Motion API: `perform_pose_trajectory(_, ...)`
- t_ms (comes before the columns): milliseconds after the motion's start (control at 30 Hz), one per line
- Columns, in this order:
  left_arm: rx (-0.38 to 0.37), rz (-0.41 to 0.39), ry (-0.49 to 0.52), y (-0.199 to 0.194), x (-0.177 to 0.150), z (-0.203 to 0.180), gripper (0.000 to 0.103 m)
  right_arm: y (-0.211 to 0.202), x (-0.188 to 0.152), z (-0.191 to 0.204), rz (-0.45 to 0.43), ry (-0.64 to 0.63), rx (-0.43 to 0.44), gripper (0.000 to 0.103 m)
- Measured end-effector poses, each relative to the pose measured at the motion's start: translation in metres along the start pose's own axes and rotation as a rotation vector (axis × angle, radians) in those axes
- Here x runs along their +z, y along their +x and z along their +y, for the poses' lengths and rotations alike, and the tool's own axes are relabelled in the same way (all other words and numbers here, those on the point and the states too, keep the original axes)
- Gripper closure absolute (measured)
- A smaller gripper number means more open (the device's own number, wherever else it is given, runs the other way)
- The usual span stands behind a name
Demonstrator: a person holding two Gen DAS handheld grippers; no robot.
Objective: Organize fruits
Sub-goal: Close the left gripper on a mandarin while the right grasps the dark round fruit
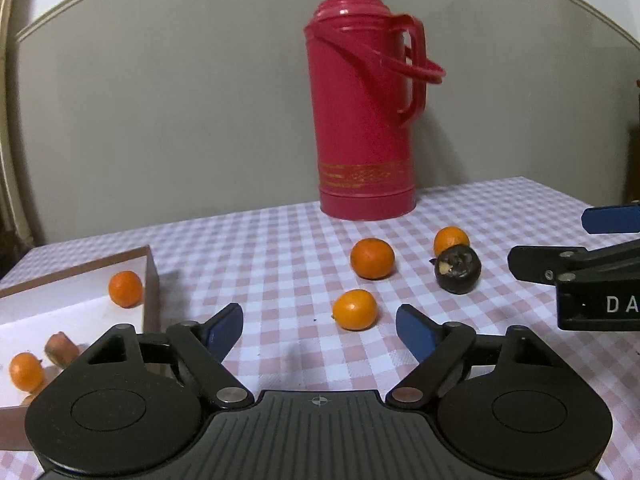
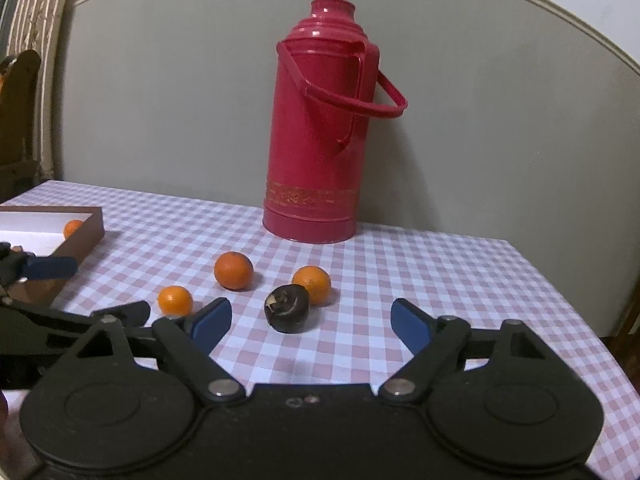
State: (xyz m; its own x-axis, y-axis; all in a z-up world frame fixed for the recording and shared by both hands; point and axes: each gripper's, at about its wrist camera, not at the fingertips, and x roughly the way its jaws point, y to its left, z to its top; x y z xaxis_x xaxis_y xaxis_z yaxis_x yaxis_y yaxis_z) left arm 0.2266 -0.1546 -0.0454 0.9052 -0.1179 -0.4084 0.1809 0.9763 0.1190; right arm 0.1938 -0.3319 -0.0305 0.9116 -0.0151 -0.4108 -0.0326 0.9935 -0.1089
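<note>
I am looking out over a table covered in a pink-and-white checked cloth (image 1: 280,248), which is running back to a grey wall. Standing upright near that wall is a tall red plastic thermos flask with a looped carrying handle (image 1: 362,120), well behind the fruit and not blocking my reach. At the left edge a shallow brown cardboard box with a white inside (image 1: 150,280) is sitting on the cloth; a small orange mandarin (image 1: 125,289) is lying in its far corner, another mandarin (image 1: 26,372) is lying nearer me, and a brownish piece beside it is too blurred to name. My left gripper (image 1: 319,330) is hovering low with its blue-padded fingers spread wide and nothing between them, and the nearest loose mandarin (image 1: 355,309) is resting on the cloth just beyond the gap. My right gripper (image 2: 311,320) is likewise standing wide and empty, its tips reaching in from the right of the left view. Just ahead of it a dark, nearly black round fruit with a pale patch on top (image 2: 287,309) is sitting, touching or almost touching a mandarin behind it (image 2: 312,285). A deeper-orange mandarin (image 2: 234,276) is lying further left, apart from the others.
</note>
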Motion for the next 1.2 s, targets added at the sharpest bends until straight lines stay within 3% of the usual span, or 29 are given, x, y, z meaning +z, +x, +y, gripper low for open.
perform_pose_trajectory(167, 0.0, 0.047, 0.014, 0.019, 0.003, -0.011, 0.023, 0.019, 0.004, -0.002, 0.036, 0.026, 0.02, 0.028)
perform_pose_trajectory(367, -0.039, 0.174, -0.023, 0.045, 0.008, -0.013, 0.035, 0.042, 0.006, 0.002, 0.073, 0.033, 0.029, 0.03)
perform_pose_trajectory(467, -0.011, 0.134, -0.007, 0.047, 0.012, -0.015, 0.035, 0.054, 0.008, 0.005, 0.093, 0.031, 0.032, 0.031)
perform_pose_trajectory(667, -0.029, 0.148, -0.013, 0.061, 0.017, -0.014, 0.035, 0.07, 0.011, 0.001, 0.117, 0.062, 0.043, 0.033)
perform_pose_trajectory(1067, 0.005, 0.184, -0.063, 0.08, 0.02, 0.006, 0.042, 0.102, 0.007, 0.006, 0.195, 0.071, 0.056, 0.05)
perform_pose_trajectory(1200, 0.0, 0.196, -0.044, 0.082, 0.019, 0.002, 0.05, 0.108, 0.01, 0.009, 0.199, 0.065, 0.052, 0.056)
